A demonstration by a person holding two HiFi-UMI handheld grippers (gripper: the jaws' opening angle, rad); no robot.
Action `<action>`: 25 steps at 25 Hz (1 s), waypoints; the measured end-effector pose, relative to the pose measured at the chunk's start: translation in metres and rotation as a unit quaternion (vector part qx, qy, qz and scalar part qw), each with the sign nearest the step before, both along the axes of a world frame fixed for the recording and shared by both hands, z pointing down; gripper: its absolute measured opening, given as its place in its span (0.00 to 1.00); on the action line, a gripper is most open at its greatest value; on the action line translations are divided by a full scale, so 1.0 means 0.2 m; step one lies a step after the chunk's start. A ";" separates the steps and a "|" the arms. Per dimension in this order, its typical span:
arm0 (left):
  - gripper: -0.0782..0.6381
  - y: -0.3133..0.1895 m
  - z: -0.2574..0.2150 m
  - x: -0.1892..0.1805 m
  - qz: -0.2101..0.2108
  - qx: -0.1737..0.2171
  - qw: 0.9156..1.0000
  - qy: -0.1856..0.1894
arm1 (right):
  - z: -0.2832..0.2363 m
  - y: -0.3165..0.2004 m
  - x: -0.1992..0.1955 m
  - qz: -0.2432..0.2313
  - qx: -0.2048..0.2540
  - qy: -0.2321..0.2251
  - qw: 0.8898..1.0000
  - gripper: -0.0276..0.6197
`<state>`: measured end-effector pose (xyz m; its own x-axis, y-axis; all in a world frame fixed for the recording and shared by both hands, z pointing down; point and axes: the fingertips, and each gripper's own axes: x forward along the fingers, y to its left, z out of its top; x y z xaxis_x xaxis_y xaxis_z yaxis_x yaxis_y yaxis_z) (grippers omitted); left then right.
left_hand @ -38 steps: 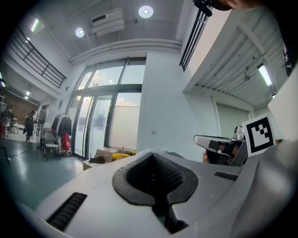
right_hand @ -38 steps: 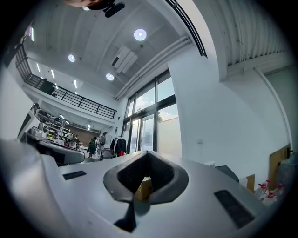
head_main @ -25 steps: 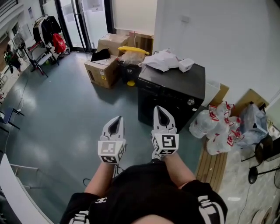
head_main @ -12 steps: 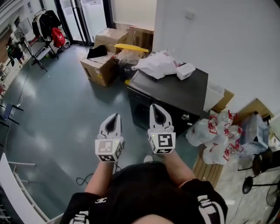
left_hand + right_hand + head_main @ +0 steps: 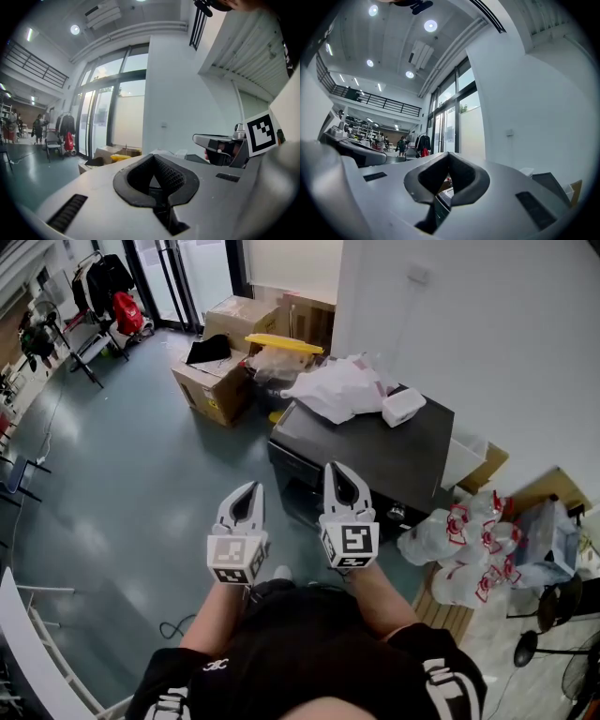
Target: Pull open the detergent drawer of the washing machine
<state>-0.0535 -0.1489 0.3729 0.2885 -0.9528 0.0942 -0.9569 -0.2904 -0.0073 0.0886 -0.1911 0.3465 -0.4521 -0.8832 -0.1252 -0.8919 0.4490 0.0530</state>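
Left claw and right claw, both closed and empty, face the washing machine; open floor left of it, plastic bags right.

Rm w/ teal floor, white wall, glass doors.

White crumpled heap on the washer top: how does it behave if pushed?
The heap looks like creased, slumped sheet or bag material, so probably floppy: it would bunch up rather than slide whole. Likely light for its bulk. It sits at the washer's far edge, so a shove might push it off.
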 end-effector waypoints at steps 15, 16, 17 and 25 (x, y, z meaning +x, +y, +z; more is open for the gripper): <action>0.11 -0.43 0.01 -0.06 0.059 0.011 0.998 0.007 | -0.01 -0.38 -0.10 0.022 0.004 0.015 1.000 0.05; 0.14 -0.45 0.03 -0.03 0.073 0.010 0.997 -0.001 | 0.00 -0.39 -0.10 0.024 0.002 0.015 1.000 0.05; 0.28 -0.47 0.04 -0.01 0.088 0.008 0.996 -0.008 | 0.00 -0.41 -0.09 0.026 0.001 0.015 1.000 0.05; 0.59 -0.61 0.10 0.03 0.135 -0.030 0.986 0.092 | 0.04 -0.49 -0.05 0.041 -0.007 0.021 0.999 0.05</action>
